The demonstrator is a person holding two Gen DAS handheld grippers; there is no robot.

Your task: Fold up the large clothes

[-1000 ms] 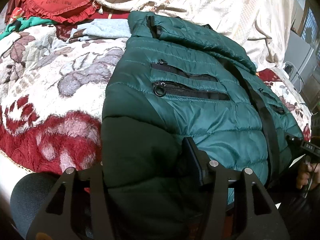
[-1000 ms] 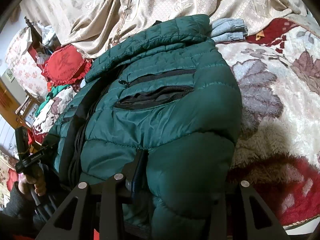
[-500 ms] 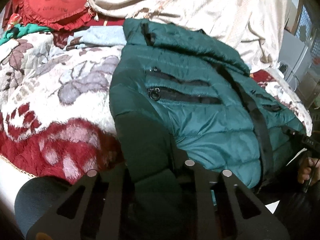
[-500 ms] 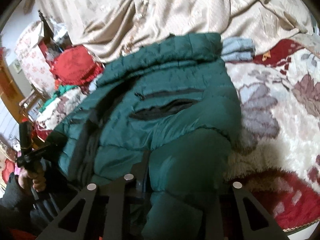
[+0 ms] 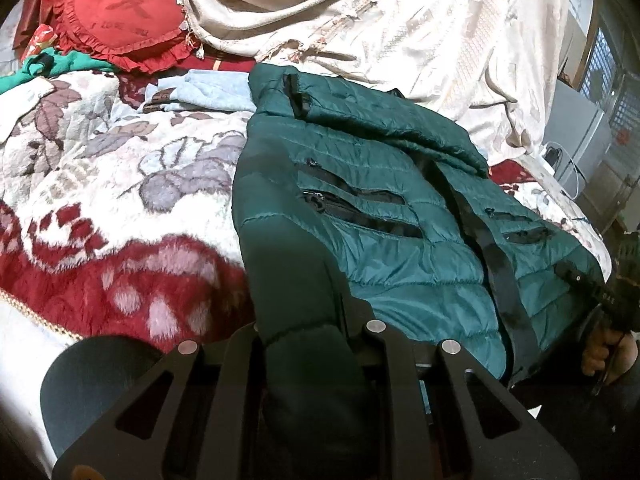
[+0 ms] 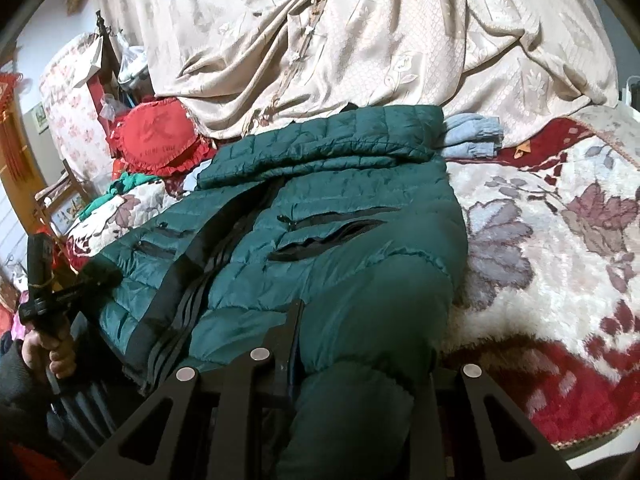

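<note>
A dark green quilted puffer jacket [image 5: 400, 216] lies front-up on the bed, zipper and pockets showing; it also fills the right wrist view [image 6: 340, 216]. My left gripper [image 5: 308, 320] is shut on the jacket's left hem corner, with a thick fold of fabric [image 5: 296, 304] between the fingers. My right gripper [image 6: 360, 332] is shut on the right hem corner [image 6: 384, 320]. Each gripper shows at the edge of the other's view, the right one [image 5: 600, 300] and the left one [image 6: 44, 292], held in a hand.
A floral red-and-cream fleece blanket [image 5: 100, 208] covers the bed. A beige quilt [image 6: 360, 40] is heaped behind the jacket. A red ruffled cushion [image 5: 120, 12] and folded light blue cloth [image 5: 208, 96] lie near the collar. A white appliance [image 5: 576, 140] stands at the right.
Both grippers have closed further on the hem corners and pulled back toward me. The gripped fabric has bunched up and narrowed between the fingers. The jacket sits a little farther off in both views.
</note>
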